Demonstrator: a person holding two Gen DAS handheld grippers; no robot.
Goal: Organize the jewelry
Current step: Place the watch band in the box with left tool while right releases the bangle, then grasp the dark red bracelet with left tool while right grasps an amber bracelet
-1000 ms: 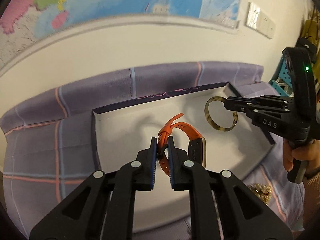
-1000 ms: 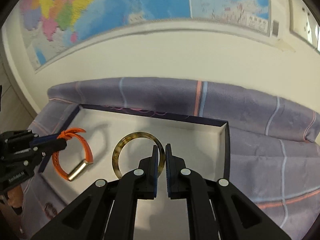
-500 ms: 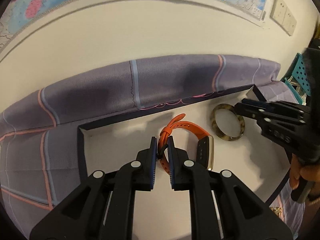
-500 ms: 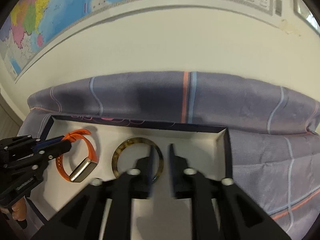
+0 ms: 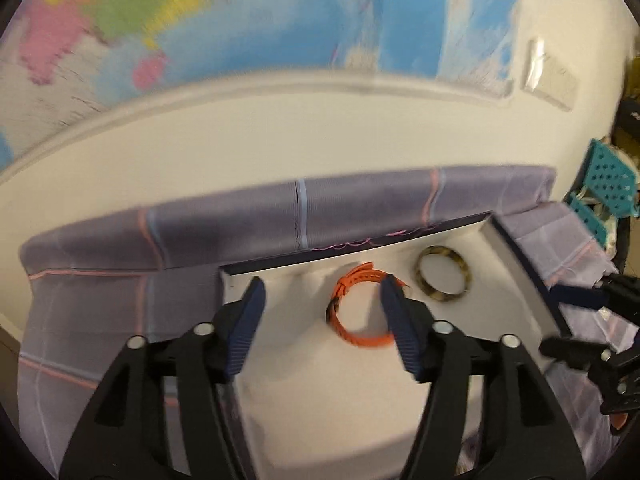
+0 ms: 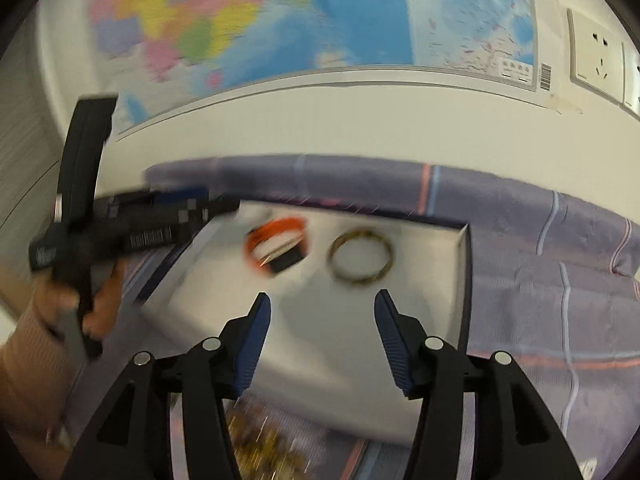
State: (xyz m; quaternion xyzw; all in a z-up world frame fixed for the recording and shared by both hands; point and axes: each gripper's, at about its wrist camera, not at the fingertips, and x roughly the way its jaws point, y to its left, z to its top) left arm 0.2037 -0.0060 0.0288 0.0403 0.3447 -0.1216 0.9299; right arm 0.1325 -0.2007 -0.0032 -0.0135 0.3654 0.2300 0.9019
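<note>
There is one tray (image 5: 516, 248), white inside with a dark rim. It sits on a purple checked cloth (image 5: 120, 264). Two pieces of jewelry lie in the tray: one orange watch band (image 5: 352, 304) and one brown spotted bangle (image 5: 443, 280). They lie side by side near the tray's far edge, close but not touching. The bangle is nearer the tray's right edge. The band is in the middle of the far part.

There are two grippers. The left gripper (image 5: 322, 322) has its two blue fingers spread wide and holds nothing. The orange band lies on the tray floor just past its tips, closer to the right finger (image 5: 400, 336), which covers a bit of the band. The bangle is further off to the right.

The right gripper (image 6: 322, 332) is spread wide too, and it holds nothing. The bangle (image 6: 361, 257) lies ahead of it, a little to the right. The band (image 6: 276, 246) lies ahead, a little to the left.

In the right wrist view the left gripper (image 6: 152, 224) is a dark blur by the tray's left edge, with a hand (image 6: 100, 304) on its handle. The band is smeared there too, so its dark clasp part is hard to make out. Something gold and shiny (image 6: 260, 448) lies on the cloth by the tray's near edge, but it is too blurry to name. A big colorful map (image 6: 280, 12) hangs on the wall behind.
</note>
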